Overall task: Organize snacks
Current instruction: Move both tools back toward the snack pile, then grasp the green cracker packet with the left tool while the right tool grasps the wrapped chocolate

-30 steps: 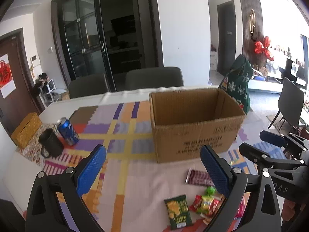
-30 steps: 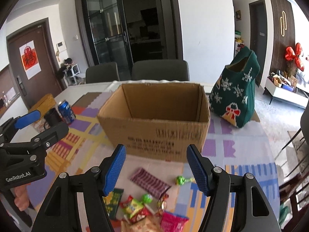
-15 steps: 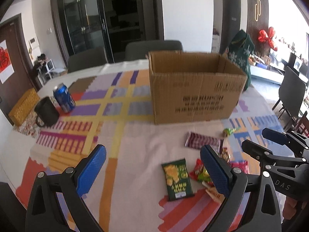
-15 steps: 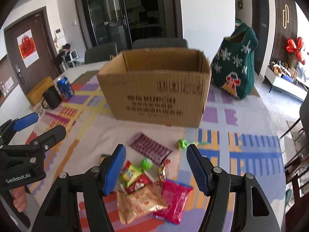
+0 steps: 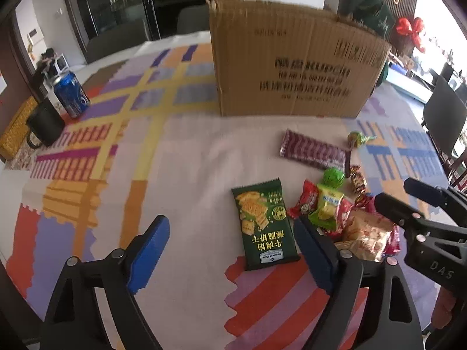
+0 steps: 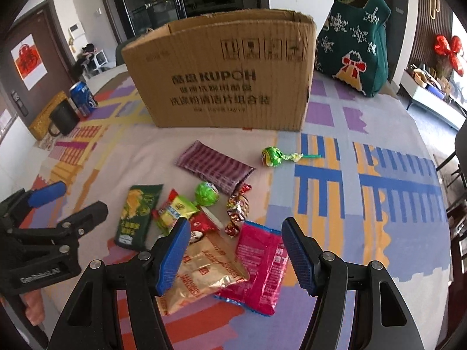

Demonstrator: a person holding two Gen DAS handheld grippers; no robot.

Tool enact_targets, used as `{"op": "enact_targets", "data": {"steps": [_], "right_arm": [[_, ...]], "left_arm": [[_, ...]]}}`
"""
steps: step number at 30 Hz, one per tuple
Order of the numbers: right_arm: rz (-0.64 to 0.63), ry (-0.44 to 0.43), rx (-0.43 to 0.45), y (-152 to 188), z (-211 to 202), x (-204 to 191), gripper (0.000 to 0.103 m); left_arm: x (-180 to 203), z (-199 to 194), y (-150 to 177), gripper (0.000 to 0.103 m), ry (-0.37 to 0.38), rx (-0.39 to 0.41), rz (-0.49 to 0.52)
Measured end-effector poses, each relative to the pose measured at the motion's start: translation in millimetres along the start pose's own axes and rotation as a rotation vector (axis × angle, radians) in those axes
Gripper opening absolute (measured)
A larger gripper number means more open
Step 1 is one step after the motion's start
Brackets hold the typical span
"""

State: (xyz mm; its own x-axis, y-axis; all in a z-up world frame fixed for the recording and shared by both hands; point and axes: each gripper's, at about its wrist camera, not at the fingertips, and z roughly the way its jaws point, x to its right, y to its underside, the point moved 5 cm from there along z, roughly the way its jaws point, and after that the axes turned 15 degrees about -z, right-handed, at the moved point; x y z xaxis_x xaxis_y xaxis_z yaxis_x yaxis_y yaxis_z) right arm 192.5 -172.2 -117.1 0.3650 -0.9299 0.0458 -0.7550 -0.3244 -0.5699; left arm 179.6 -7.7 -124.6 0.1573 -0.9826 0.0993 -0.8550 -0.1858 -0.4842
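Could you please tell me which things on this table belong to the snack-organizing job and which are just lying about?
Job: cardboard box, green biscuit packet, purple striped packet, pink packet, gold packet, green lollipop.

Lying about: blue can, black mug, green knitted bag.

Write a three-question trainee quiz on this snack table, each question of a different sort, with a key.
1. True or false: the left gripper is shut on the green packet.
2. Multiple choice: which packet lies between the right gripper's open fingers? A) the purple packet B) the pink packet C) the lollipop
3. Fill in: the blue can stands beside the black ____.

Key: 1 false, both grippers are open and empty. 2 B. 3 mug.
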Motion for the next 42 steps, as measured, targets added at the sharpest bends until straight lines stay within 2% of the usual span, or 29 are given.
{"op": "enact_targets", "data": {"steps": [7,17,21,24,28,36,42], "right_arm": [[0.010,-0.013,-0.025,0.6,15.0,4.2,0.061],[0.005,-0.043,-0.056,-4.1,35.5,5.7,0.046],[0.005,-0.056,-0.067,-6.3,43.2,4.9,0.041],[0.004,-0.061,-0.078,-7.7,49.3,4.1,0.038],[0.005,-0.060,-0.091,-9.4,56.9,5.2,0.035],[-0.001,-0.056,-0.098,-13.3,68.1,2.5,0.024],[0.015,-0.075,-0.086,-13.9,63.8,3.5,0.023]], "left_arm": [[7.0,24.5,6.4,0.078,0.013,-0.075,-0.002],[11.6,44.7,5.8,0.073,0.025,-0.128,-0.014],[12.4,52.6,4.9,0.062,0.019,-0.144,-0.015],[12.8,53.5,2.6,0.059,0.009,-0.130,-0.009],[12.7,54.1,-2.2,0.046,0.010,-0.117,-0.013],[11.4,55.7,-6.3,0.044,0.029,-0.111,-0.012],[11.9,47.0,-7.1,0.044,0.043,-0.079,-0.006]]}}
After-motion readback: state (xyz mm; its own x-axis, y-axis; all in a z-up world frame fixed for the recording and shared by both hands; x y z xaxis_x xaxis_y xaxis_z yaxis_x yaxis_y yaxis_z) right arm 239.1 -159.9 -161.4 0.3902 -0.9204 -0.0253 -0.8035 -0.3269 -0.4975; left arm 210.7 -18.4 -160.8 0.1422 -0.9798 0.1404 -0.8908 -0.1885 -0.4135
